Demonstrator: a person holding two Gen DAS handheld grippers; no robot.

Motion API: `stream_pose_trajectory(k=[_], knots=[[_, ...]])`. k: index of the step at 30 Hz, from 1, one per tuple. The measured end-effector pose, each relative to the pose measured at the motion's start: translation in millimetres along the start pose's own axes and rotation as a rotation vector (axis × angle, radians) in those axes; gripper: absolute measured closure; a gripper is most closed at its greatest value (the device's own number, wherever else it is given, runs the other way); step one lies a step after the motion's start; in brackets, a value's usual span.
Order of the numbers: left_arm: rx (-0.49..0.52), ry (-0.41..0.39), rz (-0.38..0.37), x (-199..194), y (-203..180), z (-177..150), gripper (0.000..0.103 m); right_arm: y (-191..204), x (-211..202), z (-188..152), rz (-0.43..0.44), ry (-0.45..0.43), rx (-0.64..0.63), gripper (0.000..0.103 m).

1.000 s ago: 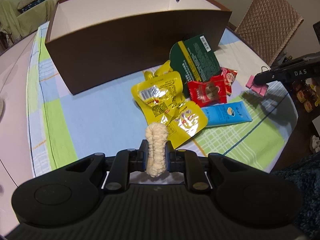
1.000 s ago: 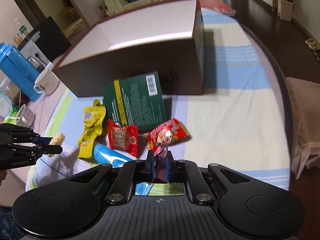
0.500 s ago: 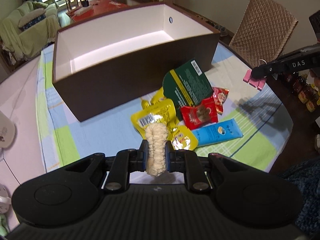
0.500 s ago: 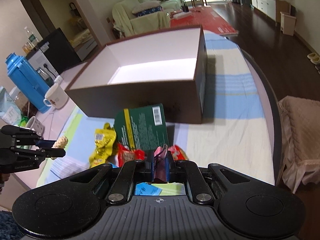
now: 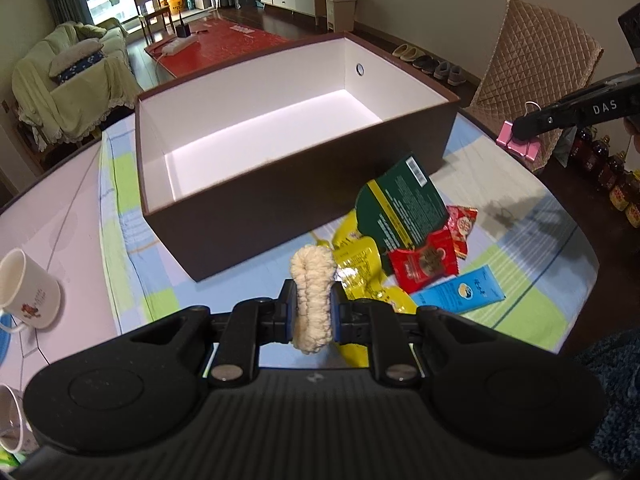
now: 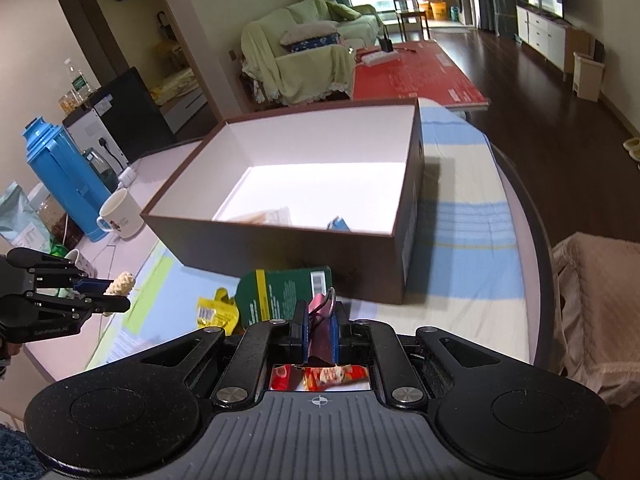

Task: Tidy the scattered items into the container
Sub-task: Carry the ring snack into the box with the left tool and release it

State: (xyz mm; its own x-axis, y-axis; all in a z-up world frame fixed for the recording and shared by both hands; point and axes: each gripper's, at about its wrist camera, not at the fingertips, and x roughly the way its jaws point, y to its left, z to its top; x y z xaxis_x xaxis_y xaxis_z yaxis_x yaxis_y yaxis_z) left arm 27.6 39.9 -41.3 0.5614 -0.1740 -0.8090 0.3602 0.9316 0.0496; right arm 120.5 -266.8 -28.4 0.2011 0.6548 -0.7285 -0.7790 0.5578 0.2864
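My left gripper (image 5: 313,307) is shut on a cream fluffy hair tie (image 5: 312,280), held above the near side of the table. My right gripper (image 6: 320,320) is shut on a pink binder clip (image 6: 321,322), which hangs to the right of the box in the left wrist view as the pink binder clip (image 5: 518,143). The brown box (image 5: 256,196) with a white inside stands open ahead; two small items lie at its near wall (image 6: 276,216). On the cloth lie a green packet (image 5: 400,204), yellow pouches (image 5: 356,260), red snack packs (image 5: 424,264) and a blue tube (image 5: 460,290).
A white mug (image 5: 26,292) stands at the left table edge. A blue thermos (image 6: 60,176), another mug (image 6: 118,210) and jars sit left of the box. A quilted chair (image 5: 536,80) stands behind the table at the right.
Both grippers have risen with their loads, so the box's white inside now shows. The scattered packets lie where they were.
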Motion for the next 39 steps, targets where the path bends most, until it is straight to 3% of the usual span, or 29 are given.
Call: stream_pose_trajectory(k=[11, 26, 29, 39], knots=[[0.059, -0.057, 0.048, -11, 30, 35, 0.089, 3, 1, 41, 0.021, -0.051, -0.064, 0.094], [0.273, -0.080, 0.061, 17, 63, 114, 0.089, 14, 44, 118, 0.065, -0.050, -0.188, 0.094], [0.308, -0.053, 0.021, 33, 66, 126, 0.089, 13, 60, 129, 0.066, -0.020, -0.204, 0.094], [0.398, 0.108, -0.220, 95, 64, 142, 0.089, -3, 100, 137, 0.062, 0.080, -0.211, 0.094]])
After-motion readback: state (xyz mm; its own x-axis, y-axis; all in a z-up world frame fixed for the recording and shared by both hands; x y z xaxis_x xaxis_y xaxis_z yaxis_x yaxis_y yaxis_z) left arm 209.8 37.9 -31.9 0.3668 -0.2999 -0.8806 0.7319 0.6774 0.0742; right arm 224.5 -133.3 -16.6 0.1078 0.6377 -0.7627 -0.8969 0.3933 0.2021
